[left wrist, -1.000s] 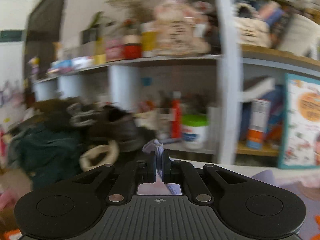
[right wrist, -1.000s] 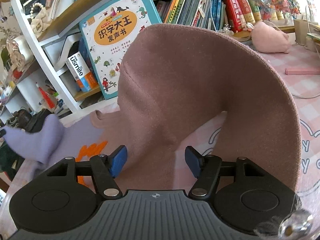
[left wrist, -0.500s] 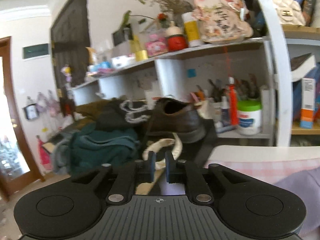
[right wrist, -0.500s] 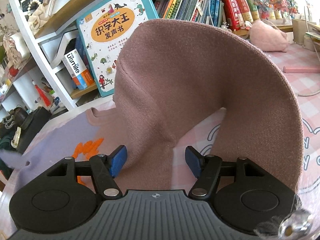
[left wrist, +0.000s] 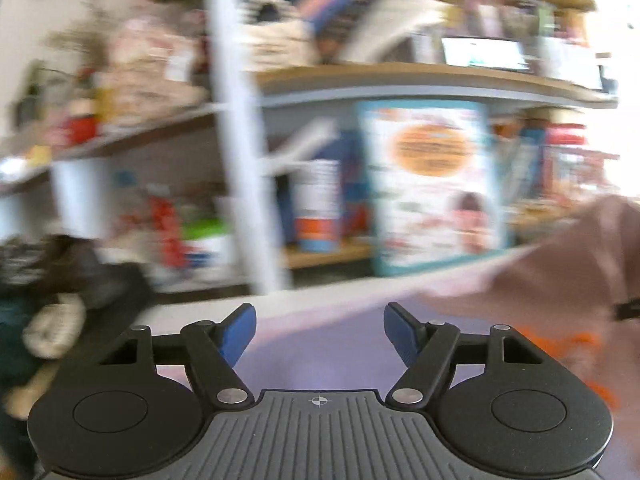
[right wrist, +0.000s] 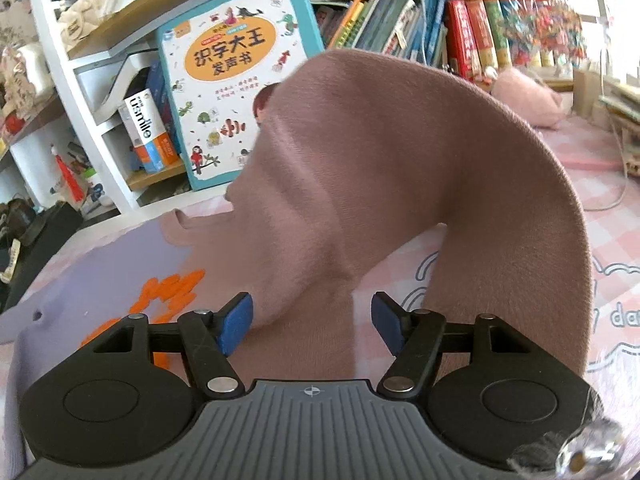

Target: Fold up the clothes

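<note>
Left gripper (left wrist: 320, 334) wide open, nothing held, over lilac garment (left wrist: 320, 360). Right gripper (right wrist: 312, 324) wide open too, mauve sweater (right wrist: 400, 184) humped just beyond.

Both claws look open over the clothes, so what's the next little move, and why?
Probably the right gripper should ease forward and shut on the mauve sweater. Its jaws stand open with the sweater's fabric lying between them, unheld. The left gripper is open too, over the lilac garment, its view blurred.

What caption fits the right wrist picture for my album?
Open right gripper over a brown sweater and a purple garment, before a bookshelf.
</note>
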Tool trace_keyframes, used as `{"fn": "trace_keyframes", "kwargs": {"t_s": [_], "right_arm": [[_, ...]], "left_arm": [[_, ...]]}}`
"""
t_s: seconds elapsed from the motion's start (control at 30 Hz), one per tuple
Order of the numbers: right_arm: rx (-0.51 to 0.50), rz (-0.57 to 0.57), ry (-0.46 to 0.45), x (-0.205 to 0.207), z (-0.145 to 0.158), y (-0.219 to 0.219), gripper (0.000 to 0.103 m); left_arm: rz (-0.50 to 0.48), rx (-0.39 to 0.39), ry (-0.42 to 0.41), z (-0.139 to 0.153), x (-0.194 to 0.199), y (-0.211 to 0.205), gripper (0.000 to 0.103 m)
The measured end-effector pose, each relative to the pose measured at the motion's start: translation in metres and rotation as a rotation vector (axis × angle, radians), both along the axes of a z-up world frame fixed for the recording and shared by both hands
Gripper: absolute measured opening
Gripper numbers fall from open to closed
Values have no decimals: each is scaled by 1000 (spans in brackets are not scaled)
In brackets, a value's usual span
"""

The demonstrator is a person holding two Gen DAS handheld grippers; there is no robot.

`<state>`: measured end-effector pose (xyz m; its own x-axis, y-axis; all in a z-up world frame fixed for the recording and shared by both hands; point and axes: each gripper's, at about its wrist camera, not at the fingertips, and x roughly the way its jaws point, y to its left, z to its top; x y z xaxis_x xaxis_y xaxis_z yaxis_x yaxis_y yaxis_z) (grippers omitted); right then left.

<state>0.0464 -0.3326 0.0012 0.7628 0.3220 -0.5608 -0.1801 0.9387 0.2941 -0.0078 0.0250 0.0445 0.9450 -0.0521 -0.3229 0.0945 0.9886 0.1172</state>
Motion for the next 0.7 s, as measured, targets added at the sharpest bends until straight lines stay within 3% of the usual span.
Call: {"fn": "trace_keyframes", "kwargs": {"t_s": [0.1, 0.2, 0.37, 0.6, 0.7], "right_arm": [[-35, 6, -17, -12, 5, 7, 63], [-88, 12, -36, -21, 10, 13, 63], [-192, -9, -80, -41, 21, 16, 63], [-359, -163, -149, -60, 38, -4, 63], [-374, -214, -120, -54, 37, -19, 63]], "left_arm": [[-156, -18, 54, -8, 6, -24, 73], [-228, 0, 96, -19, 13, -36, 73], [-193, 20, 177, -38, 23, -30, 73], [-135, 28, 244, -52, 20, -6, 78], [-132, 25, 257, -55, 15, 0, 81]]}}
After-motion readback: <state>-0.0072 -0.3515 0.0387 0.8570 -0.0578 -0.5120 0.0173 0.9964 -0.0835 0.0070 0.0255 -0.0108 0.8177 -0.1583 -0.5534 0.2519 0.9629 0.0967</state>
